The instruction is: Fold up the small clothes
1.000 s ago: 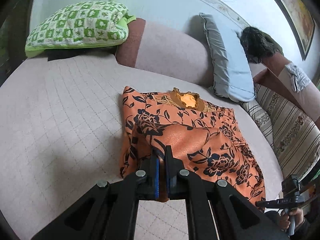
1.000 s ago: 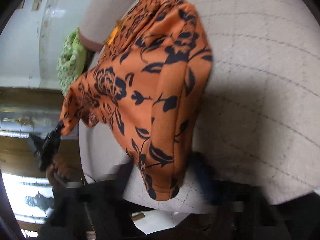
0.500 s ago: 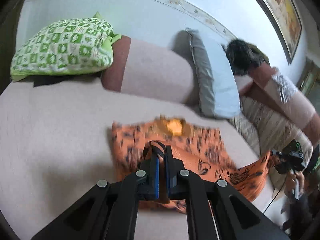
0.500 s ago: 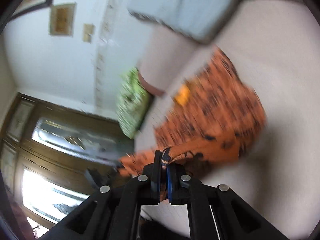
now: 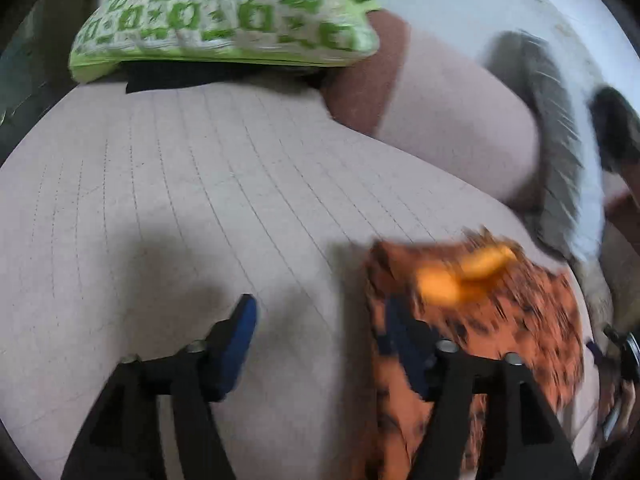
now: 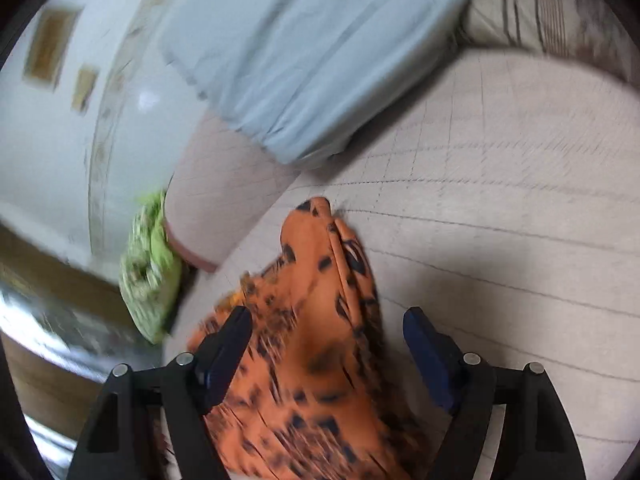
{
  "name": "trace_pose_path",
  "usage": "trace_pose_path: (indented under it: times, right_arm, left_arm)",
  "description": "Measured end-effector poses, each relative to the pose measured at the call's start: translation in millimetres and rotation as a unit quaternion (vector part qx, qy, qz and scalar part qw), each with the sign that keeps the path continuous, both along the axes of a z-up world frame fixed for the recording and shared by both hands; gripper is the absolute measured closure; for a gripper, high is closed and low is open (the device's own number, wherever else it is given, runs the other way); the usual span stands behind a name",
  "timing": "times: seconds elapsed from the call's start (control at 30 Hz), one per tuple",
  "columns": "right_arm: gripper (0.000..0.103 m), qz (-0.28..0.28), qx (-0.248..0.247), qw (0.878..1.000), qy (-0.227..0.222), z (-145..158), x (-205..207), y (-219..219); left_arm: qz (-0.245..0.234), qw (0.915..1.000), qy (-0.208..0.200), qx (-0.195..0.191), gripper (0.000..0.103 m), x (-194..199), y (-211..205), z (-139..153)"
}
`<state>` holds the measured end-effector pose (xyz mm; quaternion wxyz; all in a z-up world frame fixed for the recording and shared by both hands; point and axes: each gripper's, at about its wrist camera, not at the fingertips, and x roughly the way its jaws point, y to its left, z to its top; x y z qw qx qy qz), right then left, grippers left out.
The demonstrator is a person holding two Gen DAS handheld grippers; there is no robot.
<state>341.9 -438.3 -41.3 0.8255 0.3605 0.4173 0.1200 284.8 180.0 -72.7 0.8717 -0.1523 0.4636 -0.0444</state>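
Observation:
An orange garment with black flowers [image 5: 492, 320] lies bunched on the quilted beige bed cover [image 5: 180, 208]. In the left wrist view my left gripper [image 5: 320, 328] has its jaws opening wide over the cover; the left finger [image 5: 240, 328] is over bare cover, the right finger sits at the garment's left edge, and no cloth is pinched. In the right wrist view the garment [image 6: 316, 340] lies loose between the fingers of my right gripper [image 6: 328, 332], whose jaws are opening too, its pads clear of the cloth.
A green-and-white checked pillow [image 5: 224, 12] lies at the head of the bed beside a beige-and-brown bolster [image 5: 440, 120]. A pale blue pillow [image 6: 312, 48] leans against the wall, with a striped cushion [image 6: 540, 4] to its right. The other gripper's handle [image 5: 624, 360] shows at the far right.
Both grippers were shut on the orange garment and carried its edge over toward the pillows; now both have let go and their jaws stand wide. The garment lies in a smaller, folded heap.

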Motion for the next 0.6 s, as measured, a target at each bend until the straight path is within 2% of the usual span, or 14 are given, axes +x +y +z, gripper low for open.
trace_pose_path:
  times: [0.1,0.13,0.2,0.27,0.3,0.33,0.37,0.4,0.43,0.47,0.5,0.53,0.6]
  right_arm:
    - [0.022,0.084,-0.055,0.995,0.022,-2.5,-4.9,20.5]
    - [0.022,0.108,-0.070,0.991,0.031,-7.0,-2.0,29.7]
    - [0.022,0.140,-0.085,0.985,0.045,-19.7,11.7,47.2]
    - [0.023,0.161,-0.067,0.982,0.075,-34.7,21.6,59.5]
    - [0.023,0.167,-0.066,0.980,0.082,-39.0,24.0,66.8]
    - [0.023,0.176,-0.082,0.978,0.073,-37.6,18.5,74.3]
    - [0.027,0.188,-0.091,0.975,0.069,-38.4,19.0,82.3]
    - [0.032,0.194,-0.104,0.972,0.080,-41.9,21.9,88.6]
    - [0.043,0.190,-0.111,0.971,0.092,-46.3,23.8,88.6]
    - [0.061,0.186,-0.112,0.971,0.101,-49.9,23.6,83.4]
    - [0.074,0.183,-0.106,0.972,0.106,-51.1,25.1,83.1]
    - [0.079,0.187,-0.084,0.973,0.109,-50.9,26.9,84.8]
    - [0.081,0.184,-0.096,0.973,0.104,-42.8,22.9,92.4]
  left_arm:
    - [-0.085,0.9954,0.028,-0.035,0.030,-13.4,-25.5,-14.9]
    - [-0.107,0.9928,0.045,-0.032,0.030,-12.0,-41.1,-27.8]
    - [-0.117,0.9899,0.077,-0.026,0.029,-7.6,-57.0,-47.9]
    - [-0.104,0.9924,0.065,-0.011,0.028,-6.7,-67.9,-51.2]
    - [-0.118,0.9912,0.058,-0.010,0.044,-6.2,-73.8,-49.3]
    - [-0.125,0.9899,0.066,0.001,0.069,-2.7,-79.8,-51.2]
    - [-0.119,0.9902,0.073,0.002,0.070,-0.6,-80.2,-53.6]
    - [-0.115,0.9903,0.078,-0.006,0.076,2.5,-79.6,-54.6]
    - [-0.110,0.9904,0.082,-0.013,0.079,5.4,-78.6,-54.6]
    - [-0.104,0.9908,0.085,-0.016,0.080,7.0,-77.9,-54.5]
    - [-0.099,0.9911,0.088,-0.013,0.082,8.4,-78.4,-53.7]
    - [-0.094,0.9918,0.086,-0.002,0.084,7.6,-81.5,-47.9]
    - [-0.090,0.9937,0.066,0.010,0.085,3.9,-89.3,-27.4]
